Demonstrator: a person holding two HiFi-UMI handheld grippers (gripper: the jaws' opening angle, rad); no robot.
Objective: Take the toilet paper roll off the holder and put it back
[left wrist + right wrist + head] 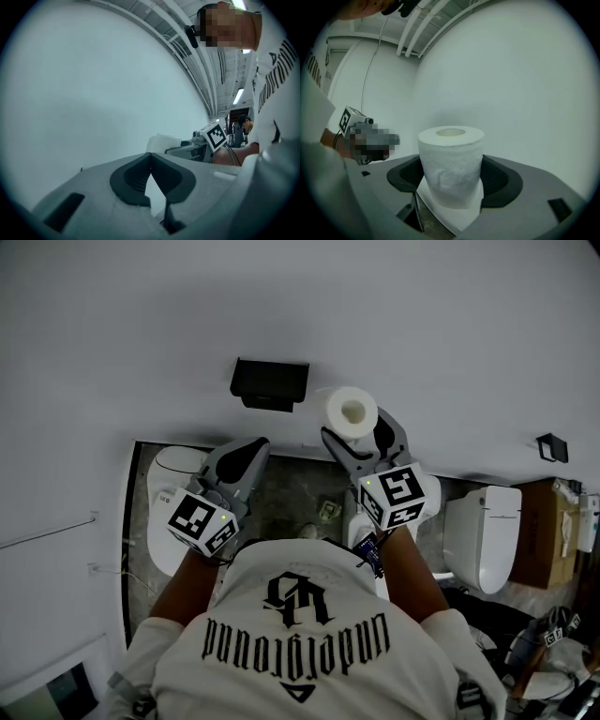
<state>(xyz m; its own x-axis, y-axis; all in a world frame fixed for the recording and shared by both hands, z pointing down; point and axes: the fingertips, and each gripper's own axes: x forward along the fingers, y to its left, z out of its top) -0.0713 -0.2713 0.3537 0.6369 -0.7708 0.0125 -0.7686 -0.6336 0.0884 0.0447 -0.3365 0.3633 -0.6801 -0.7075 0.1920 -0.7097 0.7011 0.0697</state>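
Note:
A white toilet paper roll (352, 412) is held up near the white wall, clamped between the jaws of my right gripper (357, 427). In the right gripper view the roll (451, 164) stands upright with its cardboard core facing up, and the right gripper (451, 177) is shut on its sides. The black holder (270, 382) is fixed to the wall, to the left of the roll and apart from it. My left gripper (249, 450) sits below the holder, and its jaws (150, 158) are shut with nothing between them.
A white toilet (172, 512) stands at the left on the marbled floor (286, 507), and another toilet (487, 532) stands at the right. A cardboard box (544, 532) is beside it. A small black hook (552, 446) sticks out of the wall at the right.

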